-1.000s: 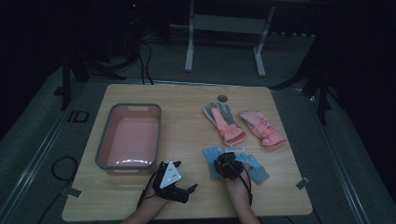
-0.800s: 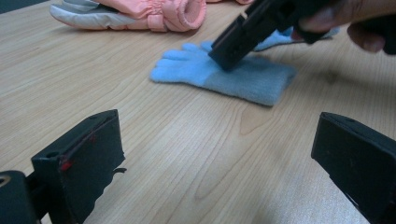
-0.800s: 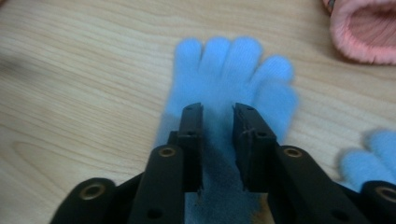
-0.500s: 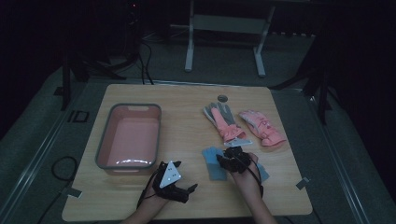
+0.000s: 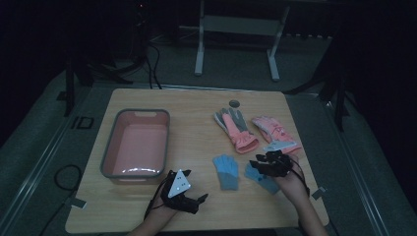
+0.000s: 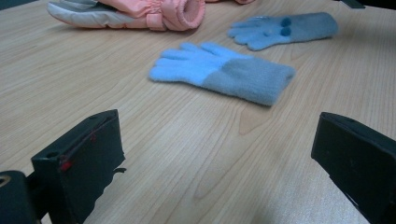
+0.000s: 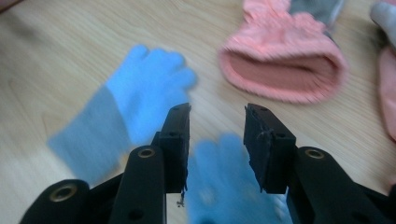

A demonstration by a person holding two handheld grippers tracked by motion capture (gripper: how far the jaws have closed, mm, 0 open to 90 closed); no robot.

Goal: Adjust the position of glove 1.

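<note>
My right gripper (image 5: pixel 263 164), jaws just parting with nothing between them, hovers over the second blue glove (image 5: pixel 265 181) beside its mate (image 5: pixel 226 170); left gripper (image 5: pixel 199 199) rests wide; next, I judge, a pink glove (image 5: pixel 237 129)

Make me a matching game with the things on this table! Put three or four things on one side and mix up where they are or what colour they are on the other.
Things:
1. tub
2. blue glove
3. pink mitten
4. right hand-held gripper

Descriptions:
A. over the second blue glove
B. pink inside, grey rim, on the left
C. flat, between tub and right hand-held gripper
D. grey palm, towards the far edge

Pairs: 1-B, 2-C, 3-D, 4-A
</note>
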